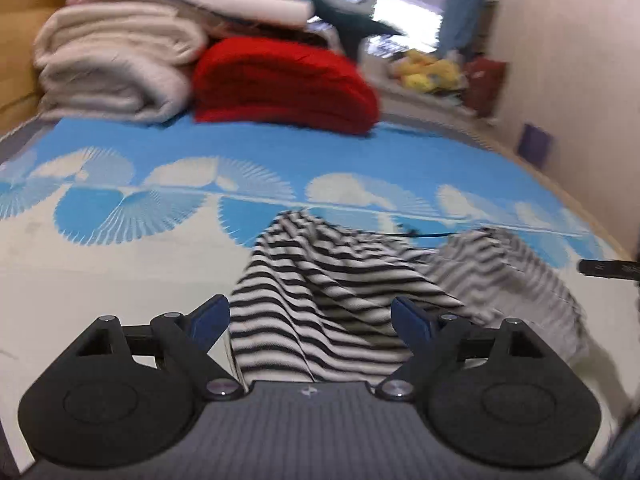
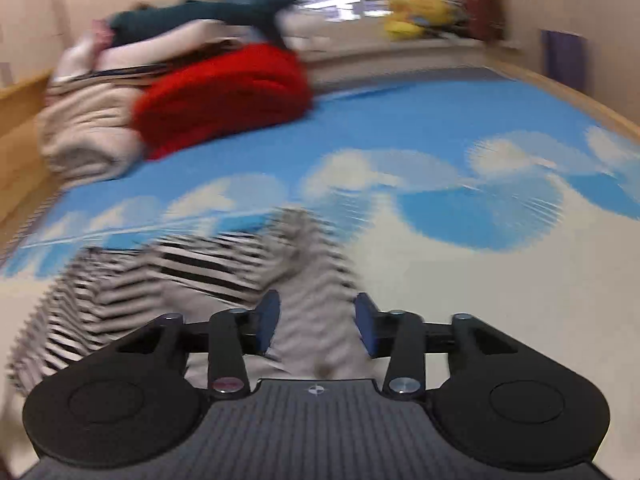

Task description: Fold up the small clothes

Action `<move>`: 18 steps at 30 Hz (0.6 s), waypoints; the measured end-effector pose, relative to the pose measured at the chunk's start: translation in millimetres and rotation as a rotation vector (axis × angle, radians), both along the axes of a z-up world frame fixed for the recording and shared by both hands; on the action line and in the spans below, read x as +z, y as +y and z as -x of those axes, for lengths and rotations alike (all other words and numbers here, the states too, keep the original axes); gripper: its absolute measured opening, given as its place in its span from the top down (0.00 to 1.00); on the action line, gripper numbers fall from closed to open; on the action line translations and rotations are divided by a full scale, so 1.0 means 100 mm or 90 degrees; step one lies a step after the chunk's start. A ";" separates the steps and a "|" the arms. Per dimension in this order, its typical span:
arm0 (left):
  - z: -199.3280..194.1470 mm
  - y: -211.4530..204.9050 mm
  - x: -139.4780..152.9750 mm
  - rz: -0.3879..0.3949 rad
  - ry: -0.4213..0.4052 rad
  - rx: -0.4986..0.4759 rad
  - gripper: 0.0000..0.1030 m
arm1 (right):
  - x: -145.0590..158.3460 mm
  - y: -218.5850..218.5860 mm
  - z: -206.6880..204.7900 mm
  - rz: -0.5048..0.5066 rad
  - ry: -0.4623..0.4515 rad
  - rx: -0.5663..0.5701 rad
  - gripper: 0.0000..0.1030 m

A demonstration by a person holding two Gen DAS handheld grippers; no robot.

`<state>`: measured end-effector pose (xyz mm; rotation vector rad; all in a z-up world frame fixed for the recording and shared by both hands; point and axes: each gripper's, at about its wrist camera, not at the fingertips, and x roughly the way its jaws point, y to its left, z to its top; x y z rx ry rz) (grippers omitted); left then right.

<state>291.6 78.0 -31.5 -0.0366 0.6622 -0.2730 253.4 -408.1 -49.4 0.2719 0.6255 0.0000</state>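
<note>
A small black-and-white striped garment (image 1: 332, 280) lies crumpled on the blue and white patterned bed mat (image 1: 120, 264). My left gripper (image 1: 310, 320) is open, its blue pads wide apart over the near edge of the garment. In the right wrist view the same garment (image 2: 200, 276) lies to the left and runs between the fingers. My right gripper (image 2: 316, 324) is open, its blue pads standing either side of a fold of the cloth. Both views are blurred by motion. A dark tip of the right gripper (image 1: 608, 268) shows at the left view's right edge.
A folded red blanket (image 1: 284, 84) and a stack of beige blankets (image 1: 116, 68) lie at the head of the bed. Yellow soft toys (image 1: 428, 70) sit on the window ledge. The wall (image 1: 560, 60) runs along the right side. A wooden bed rim (image 2: 580, 100) borders the mat.
</note>
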 end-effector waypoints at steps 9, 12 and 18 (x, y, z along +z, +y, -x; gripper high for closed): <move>-0.93 -0.48 -0.24 -0.058 0.038 0.025 0.12 | 0.08 1.25 -0.91 0.114 -0.059 0.229 0.27; -1.17 -0.54 -0.35 -0.071 0.048 0.018 0.12 | -0.09 1.60 -1.23 0.212 -0.030 0.261 0.23; -1.43 -0.53 -0.52 -0.097 0.073 0.035 0.12 | -0.29 1.53 -1.58 0.185 0.055 0.239 0.96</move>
